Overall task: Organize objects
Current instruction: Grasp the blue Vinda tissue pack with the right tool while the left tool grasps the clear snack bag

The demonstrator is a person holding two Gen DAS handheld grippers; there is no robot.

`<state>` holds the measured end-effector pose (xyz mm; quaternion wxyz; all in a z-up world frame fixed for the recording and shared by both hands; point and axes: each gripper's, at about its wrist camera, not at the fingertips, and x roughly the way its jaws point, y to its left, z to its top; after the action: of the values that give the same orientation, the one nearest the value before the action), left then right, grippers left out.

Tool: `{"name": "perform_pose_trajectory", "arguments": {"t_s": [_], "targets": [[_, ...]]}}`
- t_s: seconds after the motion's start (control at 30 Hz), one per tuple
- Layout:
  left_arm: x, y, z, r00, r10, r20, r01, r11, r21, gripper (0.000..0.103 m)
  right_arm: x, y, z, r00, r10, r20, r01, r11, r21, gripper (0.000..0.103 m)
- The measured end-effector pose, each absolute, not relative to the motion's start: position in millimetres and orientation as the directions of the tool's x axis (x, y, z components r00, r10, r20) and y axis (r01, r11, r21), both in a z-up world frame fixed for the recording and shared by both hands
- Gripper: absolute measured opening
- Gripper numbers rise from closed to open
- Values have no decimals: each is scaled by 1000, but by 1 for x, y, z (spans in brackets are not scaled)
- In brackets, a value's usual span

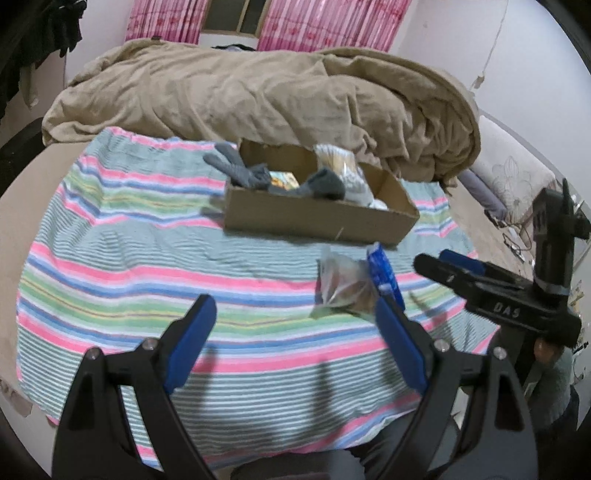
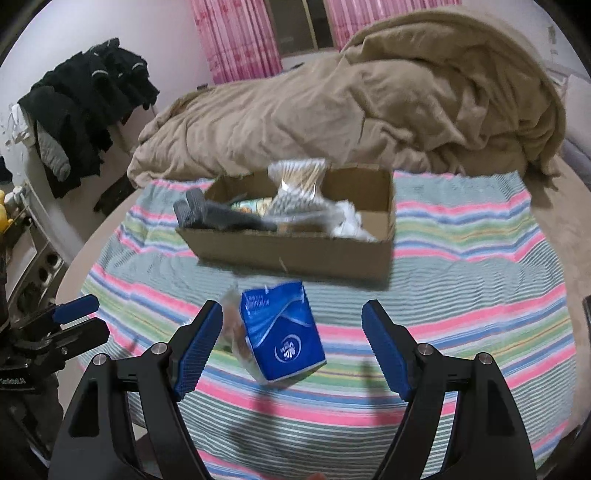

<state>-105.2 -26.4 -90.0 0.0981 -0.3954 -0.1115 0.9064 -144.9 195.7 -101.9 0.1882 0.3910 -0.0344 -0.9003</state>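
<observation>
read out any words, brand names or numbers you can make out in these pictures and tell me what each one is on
"DAS": on the black body of the right gripper, seen from the left wrist view.
White lettering on the left gripper's body at the frame edge: cut off, not readable.
Blue tissue pack: a white round logo and lines of print, too blurred to read.
Cardboard box: no print visible.

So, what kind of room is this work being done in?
Most likely a bedroom. A rumpled tan blanket lies heaped on a bed, pink curtains hang at a window behind it, and dark clothes are piled at the side.
</observation>
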Motion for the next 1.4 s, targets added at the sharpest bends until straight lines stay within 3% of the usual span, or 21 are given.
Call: {"name": "perform_pose_trajectory", "arguments": {"t_s": [0.53, 0.6, 0.67, 0.93, 1.03, 1.2, 1.4], "targets": [[-141, 9, -131, -606, 311, -732, -155, -949, -275, 89, -175, 196, -155, -530, -430, -731, 327, -899, 291, 80], [-145, 12, -133, -605, 313, -732, -160, -948, -274, 89, -177, 198, -158, -520, -449, -726, 330, -890, 314, 76], [-149, 16, -134, -604, 318, -731, -167, -947, -274, 89, -179, 202, -161, -506, -478, -718, 336, -876, 346, 58], [-168, 42, -139, -592, 345, -729, -232, -938, -256, 89, -174, 214, -162, -506, -506, -698, 335, -861, 382, 53], [-177, 51, -143, -566, 356, -744, -242, -934, -263, 85, -171, 220, -160, -519, -495, -697, 317, -869, 381, 52], [-185, 63, -153, -523, 351, -777, -254, -934, -251, 61, -165, 235, -156, -540, -468, -700, 284, -884, 372, 52], [-179, 62, -148, -540, 336, -772, -238, -940, -243, 56, -160, 247, -155, -548, -467, -693, 259, -883, 391, 52]]}}
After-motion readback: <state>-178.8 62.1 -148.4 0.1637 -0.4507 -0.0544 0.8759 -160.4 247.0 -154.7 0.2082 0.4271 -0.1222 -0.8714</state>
